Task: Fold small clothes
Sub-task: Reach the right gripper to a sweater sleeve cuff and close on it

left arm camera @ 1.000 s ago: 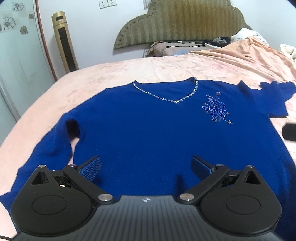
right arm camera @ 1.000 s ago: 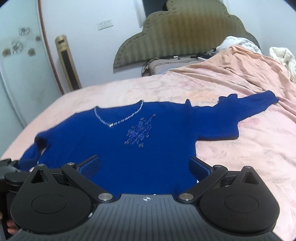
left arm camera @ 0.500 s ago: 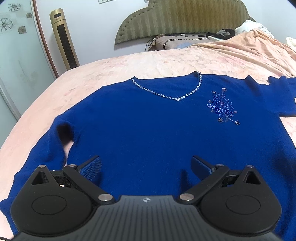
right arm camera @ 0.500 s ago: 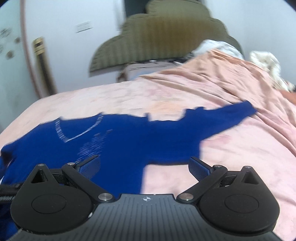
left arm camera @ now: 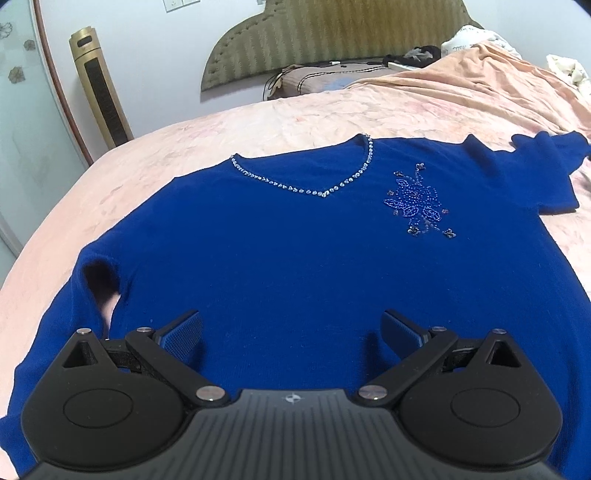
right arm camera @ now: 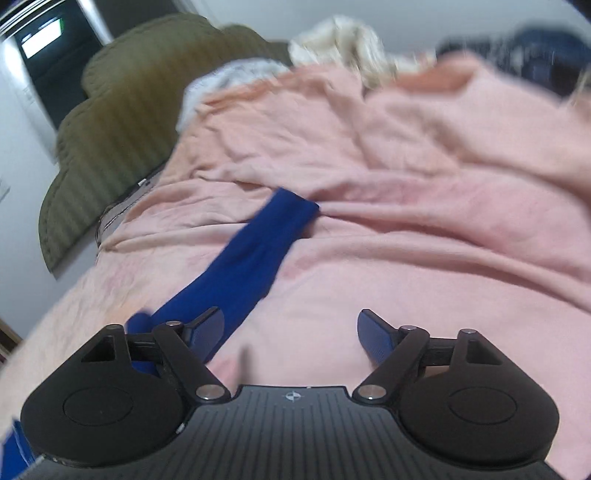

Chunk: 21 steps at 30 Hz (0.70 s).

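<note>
A royal-blue sweater (left arm camera: 295, 258) lies flat, front up, on the pink bed, with a beaded V-neck (left arm camera: 317, 184) and a beaded flower (left arm camera: 417, 203) on the chest. My left gripper (left arm camera: 291, 328) is open and empty, just above the sweater's lower body. My right gripper (right arm camera: 291, 328) is open and empty over the bedspread. The sweater's right sleeve (right arm camera: 255, 243) runs away from its left finger, cuff farthest. The view is tilted and blurred.
The pink bedspread (left arm camera: 332, 114) covers the whole bed and bunches into folds on the right (right arm camera: 424, 155). An olive headboard (left arm camera: 332, 33) and pillows stand at the far end. A gold tower fan (left arm camera: 99, 85) and a glass panel are on the left.
My right gripper has swung right, off the sweater's body, and now faces the right sleeve and bedspread, tilted. My left gripper has moved slightly forward over the sweater.
</note>
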### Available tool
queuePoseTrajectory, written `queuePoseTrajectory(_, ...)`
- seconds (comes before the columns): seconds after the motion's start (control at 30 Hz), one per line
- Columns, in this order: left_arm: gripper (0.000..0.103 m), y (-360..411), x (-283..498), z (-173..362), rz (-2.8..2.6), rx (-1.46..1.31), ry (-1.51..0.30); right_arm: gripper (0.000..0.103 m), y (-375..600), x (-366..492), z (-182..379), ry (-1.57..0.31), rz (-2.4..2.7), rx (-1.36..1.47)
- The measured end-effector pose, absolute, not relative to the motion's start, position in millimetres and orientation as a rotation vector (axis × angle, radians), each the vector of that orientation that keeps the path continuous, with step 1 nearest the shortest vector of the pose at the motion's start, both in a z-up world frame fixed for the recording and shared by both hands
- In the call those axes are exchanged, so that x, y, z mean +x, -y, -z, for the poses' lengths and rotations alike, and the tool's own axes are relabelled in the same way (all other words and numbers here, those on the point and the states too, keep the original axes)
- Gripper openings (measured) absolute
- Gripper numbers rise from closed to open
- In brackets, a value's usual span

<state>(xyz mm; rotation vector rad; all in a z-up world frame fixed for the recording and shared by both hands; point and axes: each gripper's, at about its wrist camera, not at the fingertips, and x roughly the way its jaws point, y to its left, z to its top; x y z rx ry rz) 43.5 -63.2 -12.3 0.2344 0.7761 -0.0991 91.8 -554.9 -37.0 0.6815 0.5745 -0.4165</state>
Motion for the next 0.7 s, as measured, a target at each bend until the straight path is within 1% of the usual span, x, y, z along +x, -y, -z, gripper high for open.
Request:
queuePoseTrajectory(0.17, 0.103, 61.7, 45.8, 12.2, 0.092, 0.229, -0.790, 0.078, 585.4, 123.0, 53.9, -0.462, 0.379, 0.881)
queuePoseTrajectory(0.27, 0.103, 61.5, 44.0, 10.5, 0.091, 0.242, -0.775, 0.069, 599.8, 141.1, 58.2, -0.440, 0.375, 0.929)
queuePoseTrajectory(0.3, 0.103, 60.9, 42.8, 9.9, 0.090, 0.244, -0.766, 0.063, 602.7, 145.0, 59.6, -0.433, 0.382, 0.938)
queuePoseTrajectory(0.33, 0.103, 60.8, 42.2, 9.5, 0.088, 0.248, -0.763, 0.054, 606.7, 147.2, 59.5, -0.428, 0.393, 0.946)
queuePoseTrajectory(0.37, 0.103, 61.0, 42.4, 9.4, 0.088, 0.254, -0.765, 0.048, 609.2, 151.2, 59.6, -0.428, 0.409, 0.950)
queuePoseTrajectory(0.4, 0.103, 61.2, 42.9, 9.3, 0.088, 0.260, -0.767, 0.033, 611.0, 151.8, 58.8, -0.438, 0.423, 0.951)
queuePoseTrajectory(0.43, 0.103, 61.2, 43.3, 8.8, 0.086, 0.264, -0.766, 0.016, 613.9, 152.7, 58.5, -0.451, 0.435, 0.951)
queuePoseTrajectory(0.47, 0.103, 61.2, 43.4, 8.2, 0.083, 0.266, -0.763, 0.010, 615.0, 152.6, 57.8, -0.464, 0.445, 0.955)
queuePoseTrajectory(0.57, 0.103, 60.2, 42.8, 7.3, 0.091, 0.249, -0.767, 0.007, 612.0, 142.6, 45.4, -0.445, 0.463, 0.928)
queuePoseTrajectory(0.7, 0.103, 59.8, 40.1, 5.3, 0.106, 0.239, -0.762, 0.007, 612.6, 123.7, 10.1, -0.390, 0.556, 0.774)
